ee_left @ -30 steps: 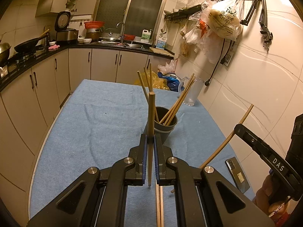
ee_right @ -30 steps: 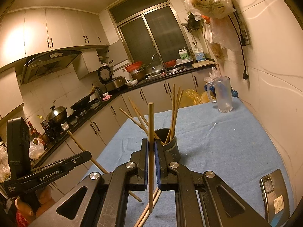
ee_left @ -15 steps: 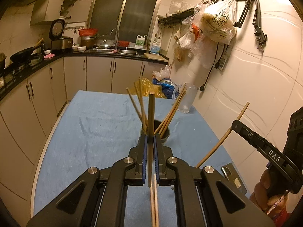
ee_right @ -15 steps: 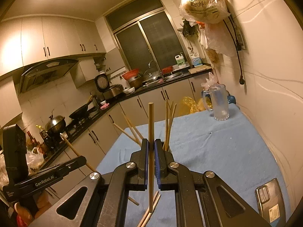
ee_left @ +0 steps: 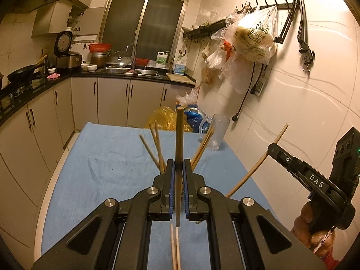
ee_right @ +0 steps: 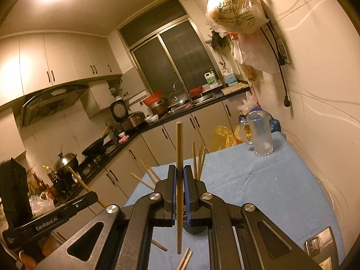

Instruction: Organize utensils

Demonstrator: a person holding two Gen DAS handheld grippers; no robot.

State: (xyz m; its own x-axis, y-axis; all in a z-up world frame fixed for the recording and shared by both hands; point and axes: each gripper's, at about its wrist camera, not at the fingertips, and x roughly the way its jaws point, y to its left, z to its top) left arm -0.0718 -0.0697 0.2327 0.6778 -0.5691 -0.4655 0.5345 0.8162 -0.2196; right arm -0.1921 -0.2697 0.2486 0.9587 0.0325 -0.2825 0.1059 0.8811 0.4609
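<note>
Two tools (ee_left: 178, 168) (ee_right: 179, 175) grip one chopstick (ee_left: 179, 139) (ee_right: 179, 148) each; one glass mug (ee_right: 258, 135).

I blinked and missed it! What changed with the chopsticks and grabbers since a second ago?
Both grippers rose: the left gripper and the right gripper now hide the cup they hover over. Nothing was grabbed or dropped. Each stays shut on one upright chopstick; the glass mug and blue cloth stayed put.

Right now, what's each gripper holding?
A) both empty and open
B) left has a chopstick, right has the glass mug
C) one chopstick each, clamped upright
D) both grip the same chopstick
C: the left gripper is shut on its own upright chopstick, and the right gripper is shut on a second chopstick; the glass mug stands untouched on the blue tablecloth.
</note>
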